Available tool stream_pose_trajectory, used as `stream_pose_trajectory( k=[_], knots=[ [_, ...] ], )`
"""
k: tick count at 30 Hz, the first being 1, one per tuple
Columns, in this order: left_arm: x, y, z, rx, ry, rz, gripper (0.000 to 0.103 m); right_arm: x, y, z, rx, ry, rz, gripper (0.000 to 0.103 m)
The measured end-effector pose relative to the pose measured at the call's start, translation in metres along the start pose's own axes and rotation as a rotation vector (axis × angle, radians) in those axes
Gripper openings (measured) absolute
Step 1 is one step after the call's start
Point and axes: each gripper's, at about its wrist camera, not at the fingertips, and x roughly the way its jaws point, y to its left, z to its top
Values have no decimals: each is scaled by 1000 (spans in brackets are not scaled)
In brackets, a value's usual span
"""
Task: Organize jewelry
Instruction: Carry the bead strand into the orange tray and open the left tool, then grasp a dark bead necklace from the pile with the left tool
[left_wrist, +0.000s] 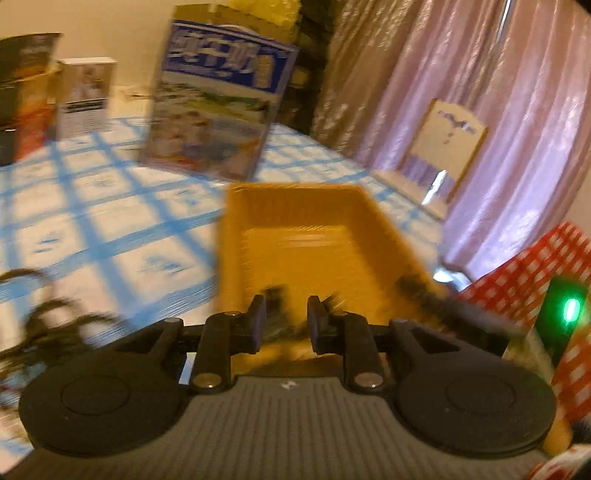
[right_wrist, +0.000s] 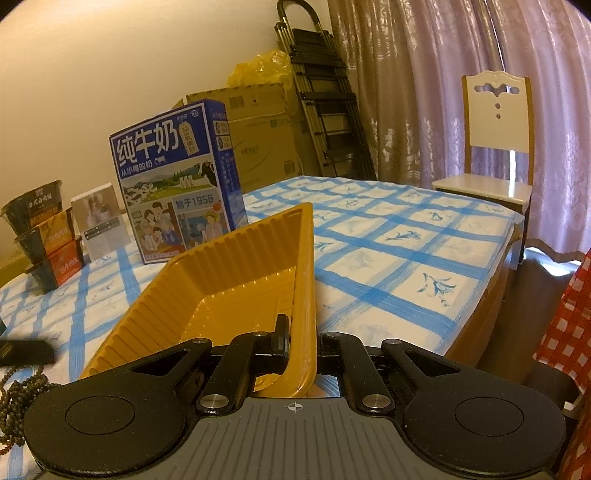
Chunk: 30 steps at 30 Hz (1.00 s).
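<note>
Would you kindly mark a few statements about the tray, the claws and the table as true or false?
1. The right claw grips the yellow tray by its rim. True.
2. The left claw is clamped on the tray. False: its fingers stand apart, nothing pressed between them.
3. A blue milk carton stands upright on the checked tablecloth. True.
4. The dark bead strings lie inside the tray. False: they lie on the tablecloth beside it.
</note>
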Motion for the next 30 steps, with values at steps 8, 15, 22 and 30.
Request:
stream_pose_trajectory(
  k=[8,15,22,30],
  knots=[
    [-40,56,-45,-16,103,240,21,0,0,0,-7,1,-2,7],
    [-42,72,-50,79,88,335,21,0,1,-2,-16,8,-12,7],
    [-15,76,-47,195,105,372,21,0,1,-2,-18,9,-11,7],
    [7,84,-48,275,162,362,21,0,1,-2,-17,8,-12,7]
  ],
)
